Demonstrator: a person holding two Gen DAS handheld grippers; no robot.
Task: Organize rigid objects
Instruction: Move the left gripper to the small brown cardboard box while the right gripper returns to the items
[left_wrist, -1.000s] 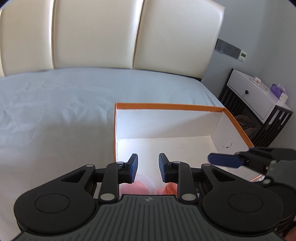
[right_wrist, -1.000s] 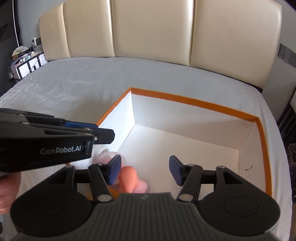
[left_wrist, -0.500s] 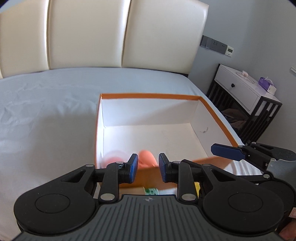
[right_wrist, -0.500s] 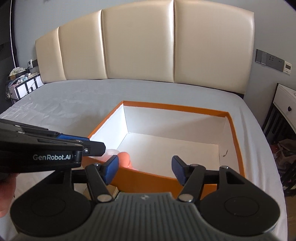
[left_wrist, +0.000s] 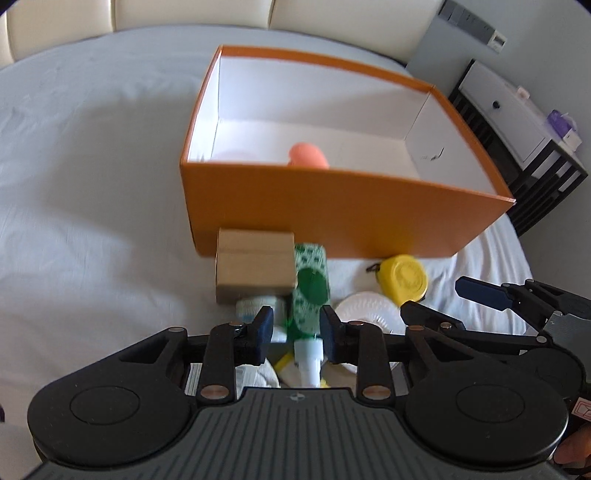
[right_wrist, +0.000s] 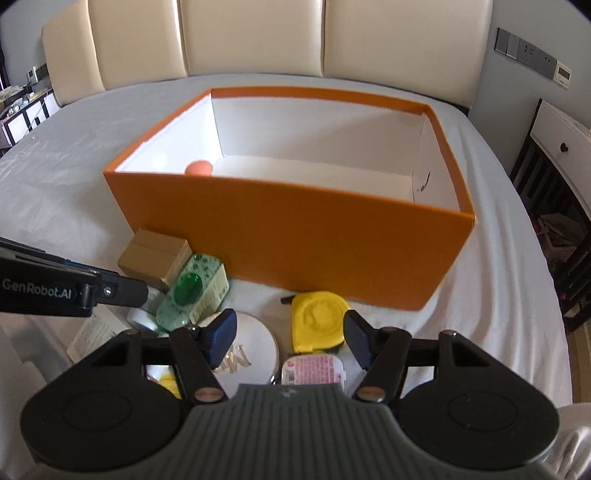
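Observation:
An orange box (left_wrist: 332, 206) (right_wrist: 295, 236) with white inside walls stands on the bed, with a peach-coloured object (left_wrist: 308, 155) (right_wrist: 198, 168) in its left part. In front of it lies a pile: a small cardboard box (left_wrist: 255, 262) (right_wrist: 155, 254), a green bottle (left_wrist: 309, 291) (right_wrist: 192, 291), a yellow tape measure (left_wrist: 404, 275) (right_wrist: 317, 317), a white round tin (left_wrist: 364, 308) (right_wrist: 251, 350) and a pink-labelled pack (right_wrist: 314, 371). My left gripper (left_wrist: 293, 325) hovers over the green bottle, its jaws opening, pads not pressing on it. My right gripper (right_wrist: 290, 326) stands open above the tin and tape measure.
Light grey bedsheet (left_wrist: 92, 184) spreads left of the box. A cream padded headboard (right_wrist: 258, 40) rises behind. A white and black nightstand (left_wrist: 517, 110) (right_wrist: 565, 147) stands off the bed's right side. The box's near wall stands just beyond the pile.
Both grippers have drawn back from over the box and tipped downward, bringing the pile in front of the box into view. The left jaws stand slightly wider apart.

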